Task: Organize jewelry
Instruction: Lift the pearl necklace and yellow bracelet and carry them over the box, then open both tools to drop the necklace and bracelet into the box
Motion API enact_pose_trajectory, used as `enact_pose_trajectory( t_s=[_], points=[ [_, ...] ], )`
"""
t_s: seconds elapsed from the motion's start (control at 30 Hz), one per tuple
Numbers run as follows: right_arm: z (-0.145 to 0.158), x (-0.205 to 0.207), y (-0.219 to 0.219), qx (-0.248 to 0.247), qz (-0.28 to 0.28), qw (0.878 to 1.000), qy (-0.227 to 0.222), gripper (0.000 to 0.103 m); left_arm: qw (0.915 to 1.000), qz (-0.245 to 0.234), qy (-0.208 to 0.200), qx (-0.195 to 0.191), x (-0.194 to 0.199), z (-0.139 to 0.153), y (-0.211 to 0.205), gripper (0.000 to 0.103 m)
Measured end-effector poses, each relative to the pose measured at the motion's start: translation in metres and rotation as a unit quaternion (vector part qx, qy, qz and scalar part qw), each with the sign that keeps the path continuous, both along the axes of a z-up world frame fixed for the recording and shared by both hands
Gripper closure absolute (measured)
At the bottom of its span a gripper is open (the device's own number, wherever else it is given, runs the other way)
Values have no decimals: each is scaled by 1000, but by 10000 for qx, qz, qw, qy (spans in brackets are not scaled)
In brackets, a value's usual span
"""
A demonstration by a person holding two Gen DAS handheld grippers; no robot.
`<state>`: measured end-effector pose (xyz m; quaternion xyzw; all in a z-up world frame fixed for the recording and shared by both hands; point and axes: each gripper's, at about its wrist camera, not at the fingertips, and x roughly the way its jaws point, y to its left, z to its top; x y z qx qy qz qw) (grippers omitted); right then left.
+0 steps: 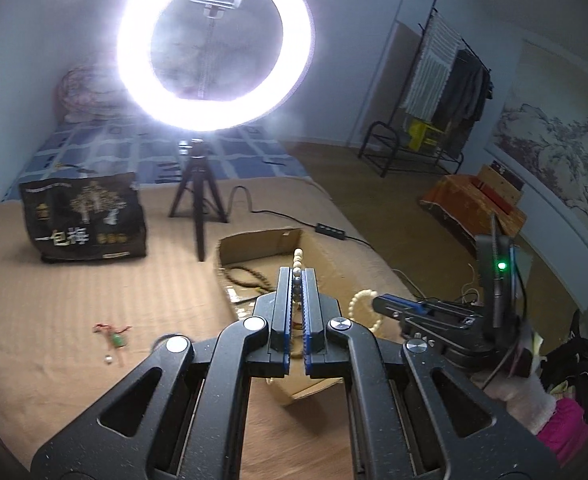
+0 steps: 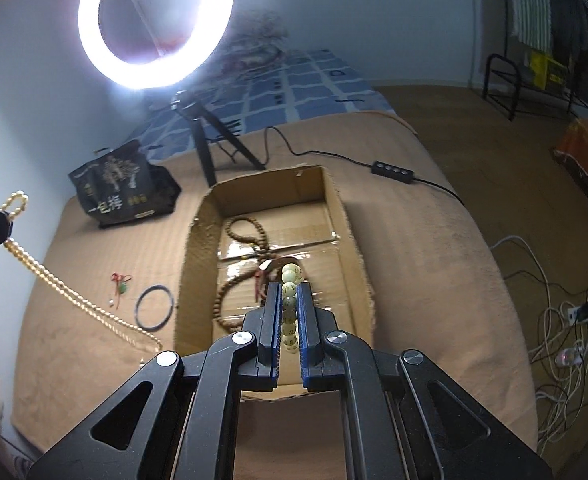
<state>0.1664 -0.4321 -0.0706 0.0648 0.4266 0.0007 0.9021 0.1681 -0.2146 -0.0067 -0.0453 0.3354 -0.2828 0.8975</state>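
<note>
My left gripper [image 1: 297, 270] is shut on a long strand of small yellow beads [image 1: 297, 258]. In the right wrist view that strand [image 2: 73, 296] hangs from the left gripper [image 2: 1, 216] down to the tan blanket. My right gripper [image 2: 289, 286] is shut on a bracelet of large pale beads [image 2: 289, 276], held over the open cardboard box [image 2: 350, 240]. A brown wooden bead string [image 2: 249, 232] lies inside the box. In the left wrist view the right gripper [image 1: 378, 304] shows beside the box [image 1: 261, 240] with the pale bracelet [image 1: 364, 308].
A black ring [image 2: 154, 307] and a green pendant on red cord [image 2: 121, 284] lie on the blanket left of the box. Behind stand a ring light on a tripod [image 2: 209, 136], a black snack bag [image 2: 121, 188] and a cable controller [image 2: 392, 170]. Cables litter the floor at right.
</note>
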Motion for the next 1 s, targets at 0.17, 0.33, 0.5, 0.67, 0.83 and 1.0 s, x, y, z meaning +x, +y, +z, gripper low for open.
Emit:
enact_pose_trajectory(
  t_s=[0.17, 0.33, 0.5, 0.67, 0.83, 1.0],
  points=[
    [-6, 2, -10, 5, -96, 9999, 74, 97, 9998, -161, 77, 18, 4, -9, -24, 101],
    [-14, 4, -16, 0, -136, 9998, 166, 97, 9994, -248, 192, 132, 10, -24, -39, 101],
    [-24, 7, -21, -32, -176, 9993, 317, 97, 9981, -292, 414, 340, 16, -47, -47, 101],
    [-31, 9, -23, -52, -195, 9989, 432, 97, 9948, -304, 781, 580, 23, -79, -50, 101],
    [-38, 11, -22, -88, -164, 9983, 557, 97, 9921, -255, 1007, 697, 28, -96, -49, 101],
    [-40, 11, -19, -138, -132, 9980, 606, 97, 9908, -250, 1099, 755, 31, -103, -49, 101]
  ],
)
